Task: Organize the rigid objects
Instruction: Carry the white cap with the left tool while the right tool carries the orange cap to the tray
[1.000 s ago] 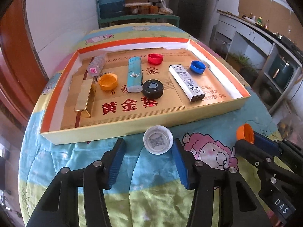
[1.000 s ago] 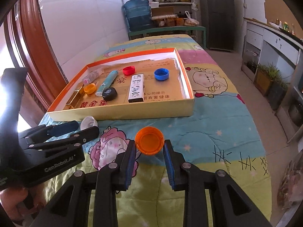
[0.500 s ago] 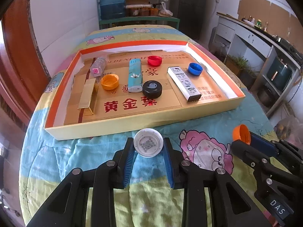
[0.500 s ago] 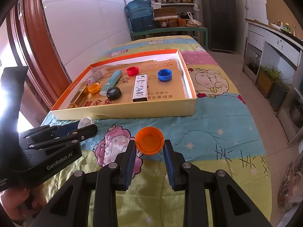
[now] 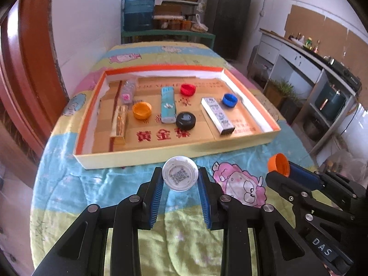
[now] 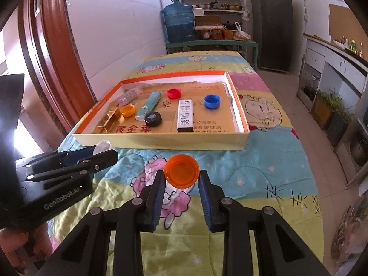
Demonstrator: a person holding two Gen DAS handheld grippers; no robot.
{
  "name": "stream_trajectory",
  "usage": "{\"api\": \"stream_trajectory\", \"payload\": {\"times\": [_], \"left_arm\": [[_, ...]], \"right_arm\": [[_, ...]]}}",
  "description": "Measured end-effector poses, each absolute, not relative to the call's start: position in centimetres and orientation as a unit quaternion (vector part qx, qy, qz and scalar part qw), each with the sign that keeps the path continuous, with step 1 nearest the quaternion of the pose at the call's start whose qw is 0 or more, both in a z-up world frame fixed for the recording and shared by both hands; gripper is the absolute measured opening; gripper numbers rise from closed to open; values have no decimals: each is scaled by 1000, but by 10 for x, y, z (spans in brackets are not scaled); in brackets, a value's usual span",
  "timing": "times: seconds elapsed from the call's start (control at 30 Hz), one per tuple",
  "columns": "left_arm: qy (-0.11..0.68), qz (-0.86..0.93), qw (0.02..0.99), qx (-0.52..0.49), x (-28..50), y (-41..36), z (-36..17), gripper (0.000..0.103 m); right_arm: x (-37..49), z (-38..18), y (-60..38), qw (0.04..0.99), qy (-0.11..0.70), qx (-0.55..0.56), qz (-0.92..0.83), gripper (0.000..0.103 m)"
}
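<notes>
The tray [image 5: 147,155] sits on the quilt [image 5: 69,184]. Just in front of its near wall, the left gripper [image 5: 180,179] is clenched on a white cap [image 5: 180,176]. To that side's right, the right gripper [image 6: 181,177] grasps an orange cap [image 6: 181,170].

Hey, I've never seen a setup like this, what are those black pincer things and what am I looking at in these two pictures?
They are hand-held claws, one in each of a person's hands, with no robot arm. Each picture comes from a wide-angle camera on one claw, looking along its fingers. In the left view, the left claw grips a white cap. In the right view, the right claw grips an orange cap. Both are held above a cartoon-print cloth. Beyond lies a shallow box holding red, blue, orange and black caps, plus a few small packs.
</notes>
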State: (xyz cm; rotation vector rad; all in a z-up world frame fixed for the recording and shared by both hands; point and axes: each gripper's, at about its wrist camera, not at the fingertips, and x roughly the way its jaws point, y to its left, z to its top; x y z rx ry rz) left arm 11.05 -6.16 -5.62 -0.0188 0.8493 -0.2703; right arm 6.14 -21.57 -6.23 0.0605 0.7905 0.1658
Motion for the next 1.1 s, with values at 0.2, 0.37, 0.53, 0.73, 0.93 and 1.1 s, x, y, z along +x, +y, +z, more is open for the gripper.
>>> {"api": "stream_trajectory", "payload": {"times": [0.2, 0.37, 0.53, 0.73, 0.93, 1.1], "left_arm": [[391, -140, 909, -17, 107, -47, -31, 31], [380, -148, 913, -15, 116, -40, -13, 31], [376, -157, 913, -9, 134, -38, -1, 31], [379, -154, 912, -3, 164, -37, 7, 31], [383, -153, 911, 1, 196, -41, 13, 31], [393, -150, 907, 4, 231, -48, 11, 31]], "right_arm": [[65, -46, -211, 925, 370, 13, 87, 30], [76, -28, -210, 930, 355, 2, 93, 30], [95, -13, -211, 931, 350, -1, 106, 30], [127, -4, -220, 927, 358, -3, 114, 30], [167, -1, -227, 918, 379, -2, 114, 30], [203, -6, -223, 912, 393, -14, 118, 30]]}}
